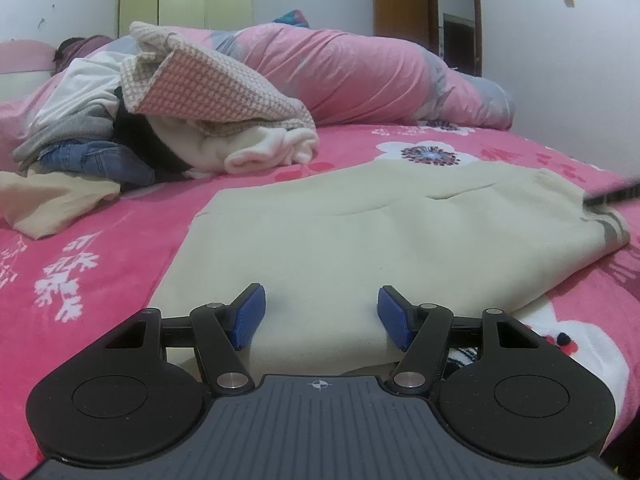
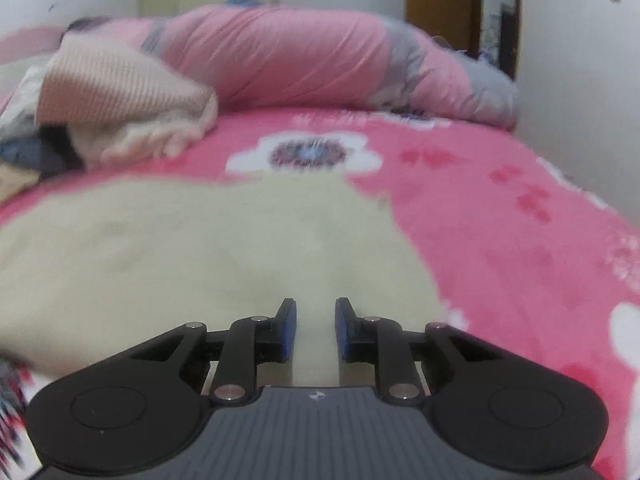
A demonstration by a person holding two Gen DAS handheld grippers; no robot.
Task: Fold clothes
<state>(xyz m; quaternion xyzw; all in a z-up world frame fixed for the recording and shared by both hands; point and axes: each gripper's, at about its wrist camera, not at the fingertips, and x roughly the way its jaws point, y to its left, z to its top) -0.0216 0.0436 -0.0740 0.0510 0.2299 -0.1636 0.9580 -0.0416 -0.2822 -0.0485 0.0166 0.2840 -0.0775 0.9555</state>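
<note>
Bed (image 1: 132,240): pink floral cover; white characters printed near its left edge, not legible.
Rolled pink quilt (image 1: 340,76): along the far edge.
Heap of clothes (image 1: 168,120): far left corner; checked knit on top, jeans beneath.
Cream garment (image 1: 360,240): spread flat mid-bed, reaching the near edge.
Left claw (image 1: 321,312): spread wide over the garment's near hem, pinching nothing.
Right claw (image 2: 316,328): narrow gap, pads apart, nothing gripped, above the garment; view blurred.

No readable words, numbers or brand names show anywhere. The pink fleece bedspread (image 1: 120,248) bears white marks (image 1: 66,280) near its left edge. Whether they are characters or ornament cannot be told.
</note>
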